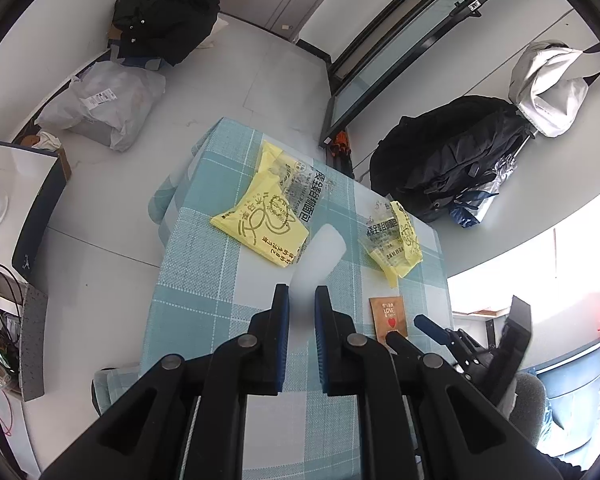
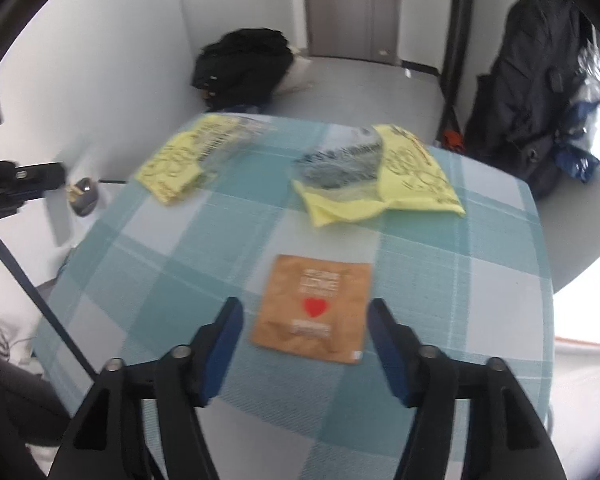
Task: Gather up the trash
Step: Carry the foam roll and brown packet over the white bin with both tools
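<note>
Right claw (image 2: 304, 326) hung spread wide, empty, over the brown packet (image 2: 312, 308) on the checked table (image 2: 480, 288). Left claw (image 1: 302, 308) pinched a white plastic strip (image 1: 320, 256). Two yellow wrappers (image 2: 412, 172) lay beyond the packet. Likely mid-collection; next: drop, close on packet.

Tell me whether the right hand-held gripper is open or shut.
Open. The right hand-held gripper has its blue-padded fingers spread wide on either side of the brown packet, which lies flat on the checked tablecloth, ungripped.
</note>
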`<state>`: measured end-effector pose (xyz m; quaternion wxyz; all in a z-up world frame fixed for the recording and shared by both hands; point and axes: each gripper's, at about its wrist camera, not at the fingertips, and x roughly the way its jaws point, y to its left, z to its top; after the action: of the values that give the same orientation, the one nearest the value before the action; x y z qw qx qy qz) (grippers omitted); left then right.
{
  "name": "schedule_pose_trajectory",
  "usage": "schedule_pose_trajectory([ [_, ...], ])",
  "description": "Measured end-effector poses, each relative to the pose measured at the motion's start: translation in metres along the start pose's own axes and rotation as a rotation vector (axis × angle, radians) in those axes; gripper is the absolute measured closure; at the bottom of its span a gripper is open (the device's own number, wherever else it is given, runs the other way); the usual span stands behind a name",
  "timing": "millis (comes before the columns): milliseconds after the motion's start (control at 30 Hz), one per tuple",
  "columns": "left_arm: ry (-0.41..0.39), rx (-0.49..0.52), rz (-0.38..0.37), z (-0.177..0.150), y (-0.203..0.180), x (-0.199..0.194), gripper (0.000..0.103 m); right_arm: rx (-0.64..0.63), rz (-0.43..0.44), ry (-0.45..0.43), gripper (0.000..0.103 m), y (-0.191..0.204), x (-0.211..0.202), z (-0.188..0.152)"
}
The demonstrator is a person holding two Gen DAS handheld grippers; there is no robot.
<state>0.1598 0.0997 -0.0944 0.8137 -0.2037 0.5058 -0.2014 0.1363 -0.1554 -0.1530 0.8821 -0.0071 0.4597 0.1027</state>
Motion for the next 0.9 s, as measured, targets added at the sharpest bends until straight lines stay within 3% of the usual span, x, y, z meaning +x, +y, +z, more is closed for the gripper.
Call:
schedule_pose_trajectory([
  [67,0.003,-0.005,-0.003,0.001,0.000,0.001,0.095,0.019,-0.014,0.047,0.035,-0.008,0.014,0.001],
  [200,0.009,-0.004,0.000,0.001,-0.001,0.004,0.095,-0.002,-0.014,0.034,0.029,-0.005,0.020,0.007],
  [267,0.015,-0.001,0.004,0.001,-0.001,0.006,0.095,-0.018,-0.003,0.025,0.034,-0.001,0.020,0.007],
  [333,0.017,-0.003,0.006,0.002,-0.002,0.007,0.095,-0.066,-0.015,0.016,0.053,0.006,0.020,0.005],
  [367,0.017,-0.004,0.007,0.002,-0.002,0.008,0.095,-0.082,0.002,0.011,0.056,0.009,0.019,0.004],
  [433,0.018,-0.008,0.011,0.003,-0.002,0.009,0.095,-0.070,0.036,0.012,0.083,0.009,0.020,0.005],
  [500,0.018,-0.012,0.008,0.003,-0.003,0.010,0.095,-0.069,0.038,0.018,0.101,0.010,0.021,0.006],
  [900,0.015,-0.010,0.006,0.002,-0.006,0.010,0.095,-0.065,0.104,0.004,0.103,0.014,0.007,0.004],
])
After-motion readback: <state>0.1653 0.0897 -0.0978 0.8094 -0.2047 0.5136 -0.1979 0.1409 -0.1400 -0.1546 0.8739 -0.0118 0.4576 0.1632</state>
